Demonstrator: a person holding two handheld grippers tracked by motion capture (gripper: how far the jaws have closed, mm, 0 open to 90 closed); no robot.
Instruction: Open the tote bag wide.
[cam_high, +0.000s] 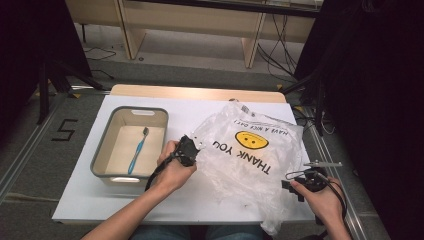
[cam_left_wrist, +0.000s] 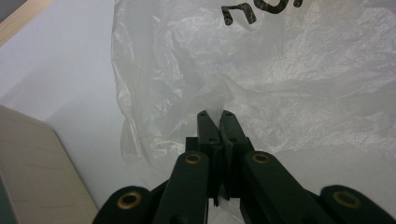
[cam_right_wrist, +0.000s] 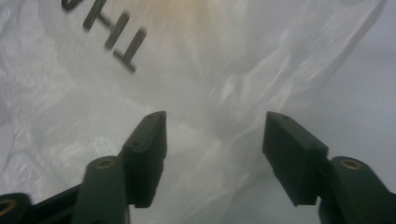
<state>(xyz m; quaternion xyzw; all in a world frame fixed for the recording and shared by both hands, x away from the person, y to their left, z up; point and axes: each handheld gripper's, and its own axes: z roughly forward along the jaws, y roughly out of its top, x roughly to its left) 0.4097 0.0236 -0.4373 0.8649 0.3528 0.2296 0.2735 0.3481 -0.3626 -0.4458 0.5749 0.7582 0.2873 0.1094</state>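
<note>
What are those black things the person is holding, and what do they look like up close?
Each is a hand-held gripper, left and right: matte black, with two jaws on hinged links fixed by brass-coloured pins. A black cable trails from the left one. The right one carries a flat grey plate on top. The person's forearms are bare, no sleeves in view.

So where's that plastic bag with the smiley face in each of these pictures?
High view: the plastic bag lies right of centre on the white table, between the two claws.
Left gripper view: it spreads across the top and right, its edge pinched in the left claw.
Right gripper view: it lies ahead of the open right claw, filling most of the picture.
Shared landmark: the bag's black lettering.
</note>
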